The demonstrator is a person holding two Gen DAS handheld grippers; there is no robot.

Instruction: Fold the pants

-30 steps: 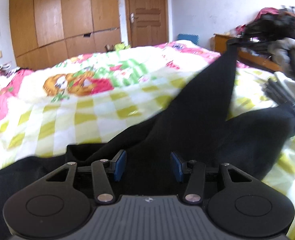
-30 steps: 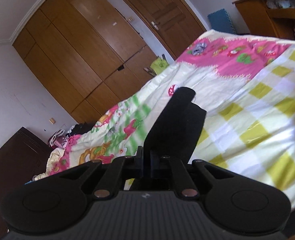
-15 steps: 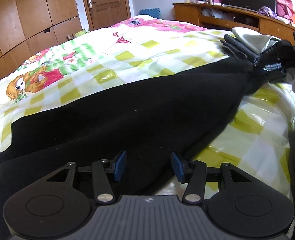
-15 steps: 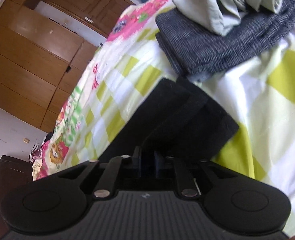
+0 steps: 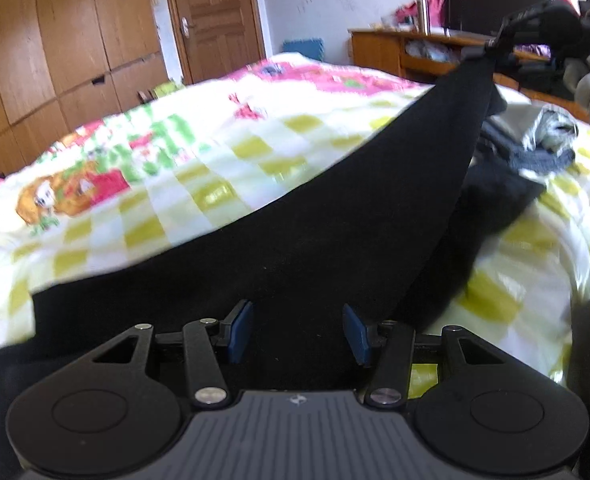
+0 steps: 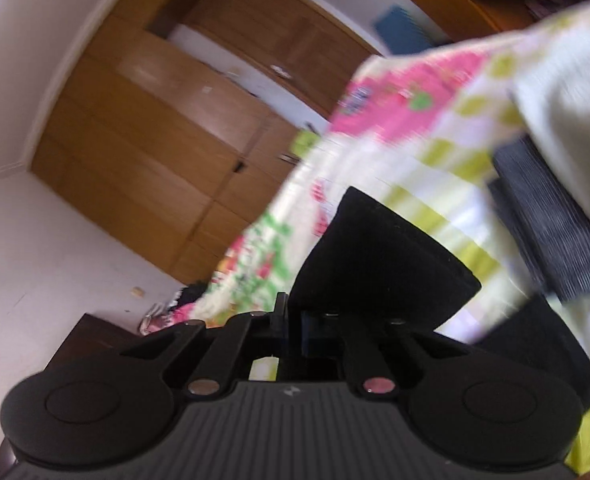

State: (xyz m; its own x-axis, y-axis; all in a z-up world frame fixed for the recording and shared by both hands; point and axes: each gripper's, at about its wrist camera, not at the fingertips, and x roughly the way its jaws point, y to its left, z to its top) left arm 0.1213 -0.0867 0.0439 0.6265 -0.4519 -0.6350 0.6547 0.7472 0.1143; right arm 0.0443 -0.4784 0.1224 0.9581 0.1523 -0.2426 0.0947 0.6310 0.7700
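Note:
Black pants [image 5: 335, 232] lie stretched across the bed in the left wrist view. My left gripper [image 5: 298, 334] is open, its blue pads [image 5: 241, 332] just over the near part of the pants, holding nothing. My right gripper [image 5: 485, 50] shows at the upper right of that view, shut on the far end of the pants and lifting it off the bed. In the right wrist view the right gripper [image 6: 295, 326] is shut on a flap of the black pants [image 6: 379, 256] that sticks up past its fingers.
The bed has a yellow-checked and floral quilt [image 5: 155, 168]. A folded dark grey garment [image 6: 551, 224] and a light one [image 5: 551, 132] lie at the bed's right side. Wooden wardrobes [image 5: 55, 40], a door [image 5: 215, 16] and a desk [image 5: 407, 52] stand behind.
My right gripper has raised the far end of the pants off the bed, after having lowered it half a second ago. The left gripper stays open over the pants.

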